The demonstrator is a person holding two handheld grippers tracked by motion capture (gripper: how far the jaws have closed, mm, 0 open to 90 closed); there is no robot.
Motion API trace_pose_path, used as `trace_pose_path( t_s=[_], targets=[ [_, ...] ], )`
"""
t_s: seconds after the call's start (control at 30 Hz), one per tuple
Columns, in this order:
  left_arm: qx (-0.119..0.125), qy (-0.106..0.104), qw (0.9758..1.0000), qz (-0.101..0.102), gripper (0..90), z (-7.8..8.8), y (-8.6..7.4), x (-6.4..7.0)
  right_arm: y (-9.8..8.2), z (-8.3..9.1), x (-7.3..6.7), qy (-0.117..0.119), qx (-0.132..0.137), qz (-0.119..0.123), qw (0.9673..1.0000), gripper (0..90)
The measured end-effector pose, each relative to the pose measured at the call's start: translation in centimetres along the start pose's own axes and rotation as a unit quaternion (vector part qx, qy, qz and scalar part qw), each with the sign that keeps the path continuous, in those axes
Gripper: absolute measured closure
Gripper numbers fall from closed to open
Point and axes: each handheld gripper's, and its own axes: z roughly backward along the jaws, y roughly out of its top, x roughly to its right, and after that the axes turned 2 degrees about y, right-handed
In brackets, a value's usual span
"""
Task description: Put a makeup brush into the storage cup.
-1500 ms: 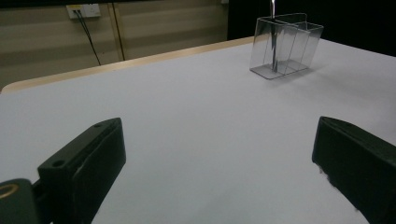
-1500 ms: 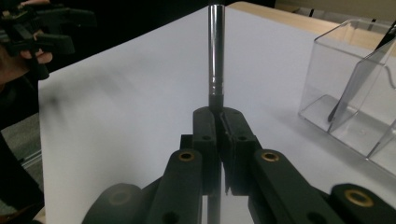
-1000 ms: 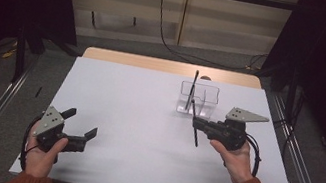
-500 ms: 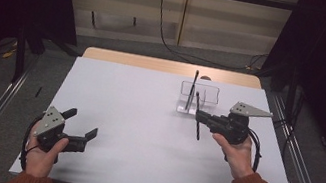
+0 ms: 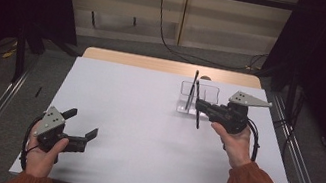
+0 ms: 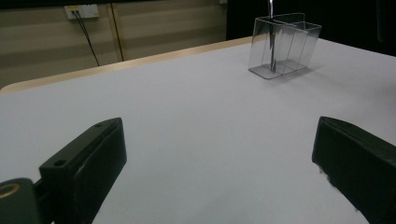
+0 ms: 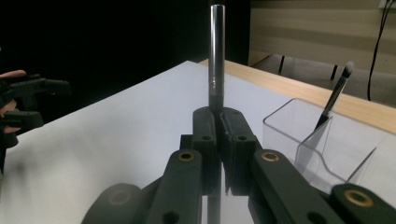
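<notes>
the right gripper [image 5: 199, 106] had its jaws shut tight on a slim dark brush [image 5: 195, 108], clamped partway along the handle, right of centre in the high view. in the right gripper view the brush [image 7: 217, 56] stood straight up out of the closed jaws at mid-frame, its top cut off by the frame edge. we judged it light and stiff, smooth enough along the shaft to swivel or slide in the pads, so a firm hold well up the handle, as taken, seemed right to us.

just beyond it sat a clear plastic holder [image 5: 182, 96] with compartments, and a second brush [image 5: 193, 89] leaned inside. the held brush hung beside the holder, not in it. the holder looked thin-walled and easy to nudge.

in the lower left of the high view the left gripper [image 5: 80, 125] rested low by the table [image 5: 126, 115], jaws spread wide and empty.
</notes>
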Motion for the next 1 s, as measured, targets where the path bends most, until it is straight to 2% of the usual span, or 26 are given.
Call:
trace_pose_path(
  t_s=[0.27, 1.0],
  targets=[
    [0.0, 0.0, 1.0, 0.0, 3.0, 0.0, 0.0, 0.0, 1.4, -0.5, 0.7, -0.011, 0.009, 0.008, 0.9999, 84.9],
    [0.0, -0.003, 1.0, -0.002, 3.0, -0.1, 0.0, 0.0, 4.1, -2.8, 1.8, -0.027, 0.009, 0.03, 0.9991, 84.9]
  ],
)
